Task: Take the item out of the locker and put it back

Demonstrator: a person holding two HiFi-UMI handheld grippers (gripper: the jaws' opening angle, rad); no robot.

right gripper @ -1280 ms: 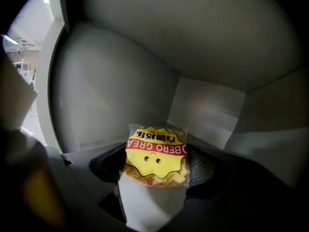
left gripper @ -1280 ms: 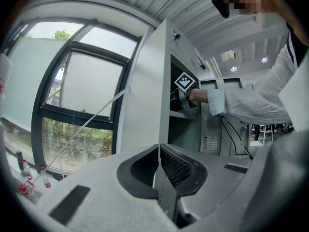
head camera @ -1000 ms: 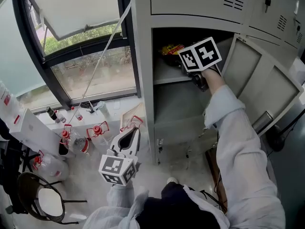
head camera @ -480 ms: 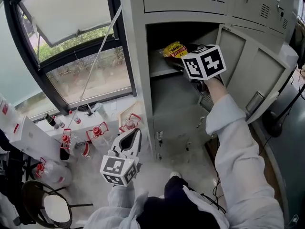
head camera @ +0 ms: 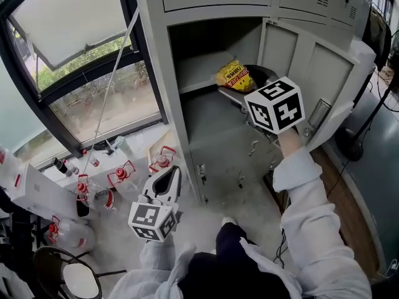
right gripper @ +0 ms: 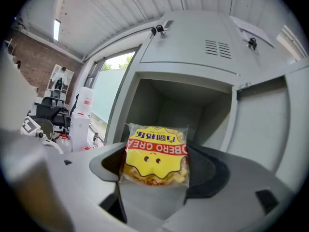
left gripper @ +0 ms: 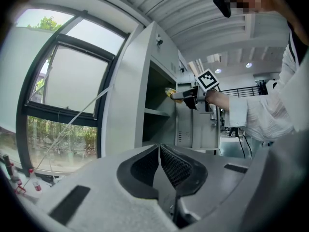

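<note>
A yellow snack bag (head camera: 234, 76) (right gripper: 157, 153) with a red band is clamped between the jaws of my right gripper (head camera: 242, 83) (right gripper: 157, 167). The bag hangs in the air just in front of the open grey locker (head camera: 153, 55), level with its shelf (head camera: 194, 80). The compartment behind the bag looks bare. In the left gripper view the bag (left gripper: 170, 92) shows small, outside the locker opening. My left gripper (head camera: 173, 174) (left gripper: 159, 152) hangs low by the floor, left of the locker, with its jaws shut together and nothing in them.
The locker door (head camera: 312, 67) stands swung open at the right. A large window (head camera: 81, 73) is to the left. Bottles with red caps (head camera: 93, 185), a white box (head camera: 31, 192) and a round stool (head camera: 68, 279) sit on the floor at the left.
My right gripper has drawn back out of the locker with the snack bag, toward me and to the right. The left gripper has stayed where it was.
</note>
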